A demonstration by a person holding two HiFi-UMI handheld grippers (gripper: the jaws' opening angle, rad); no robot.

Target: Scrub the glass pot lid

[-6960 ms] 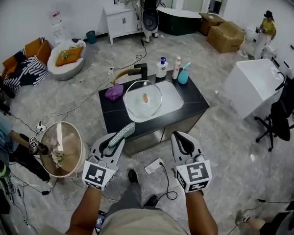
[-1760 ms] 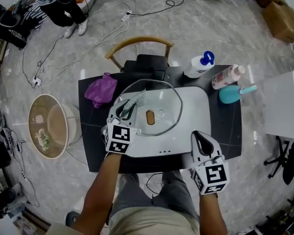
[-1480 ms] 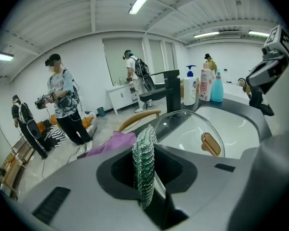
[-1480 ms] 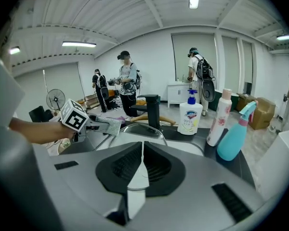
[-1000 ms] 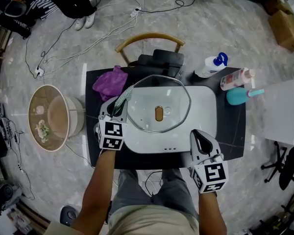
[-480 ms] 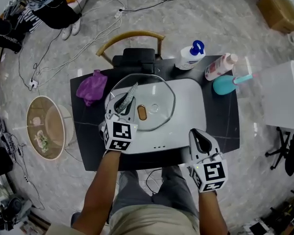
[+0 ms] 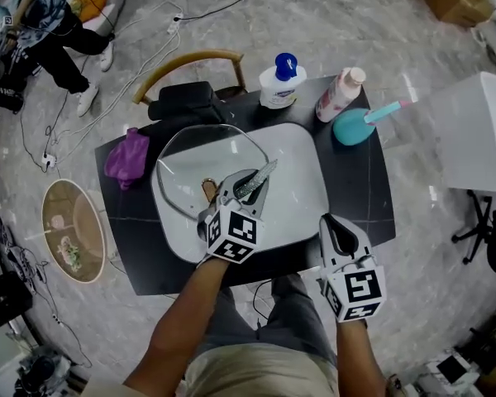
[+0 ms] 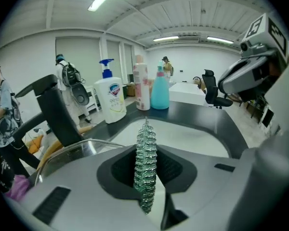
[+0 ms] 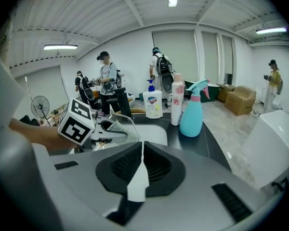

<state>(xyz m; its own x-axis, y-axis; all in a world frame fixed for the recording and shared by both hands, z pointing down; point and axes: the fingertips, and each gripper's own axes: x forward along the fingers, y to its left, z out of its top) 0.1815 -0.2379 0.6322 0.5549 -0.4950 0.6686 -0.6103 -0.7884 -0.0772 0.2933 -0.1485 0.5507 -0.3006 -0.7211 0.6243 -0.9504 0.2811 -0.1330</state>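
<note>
Head view: the L gripper (image 7: 241,187) pinched the silver scrubber (image 7: 260,176) tight, its long side pointing away & right. The glass pot lid (image 7: 190,160) lay flat in the sink (image 7: 307,197), just left of it. L gripper view: lid rim sat low-left of the jaws. R gripper view: the R gripper (image 9: 137,170) was closed on nothing, farther off.

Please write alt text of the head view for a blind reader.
From above, the left hand-held gripper holds a silvery scrubbing pad at the right edge of a glass pot lid lying in a white sink. The right hand-held gripper hangs shut and empty by the counter.
</note>
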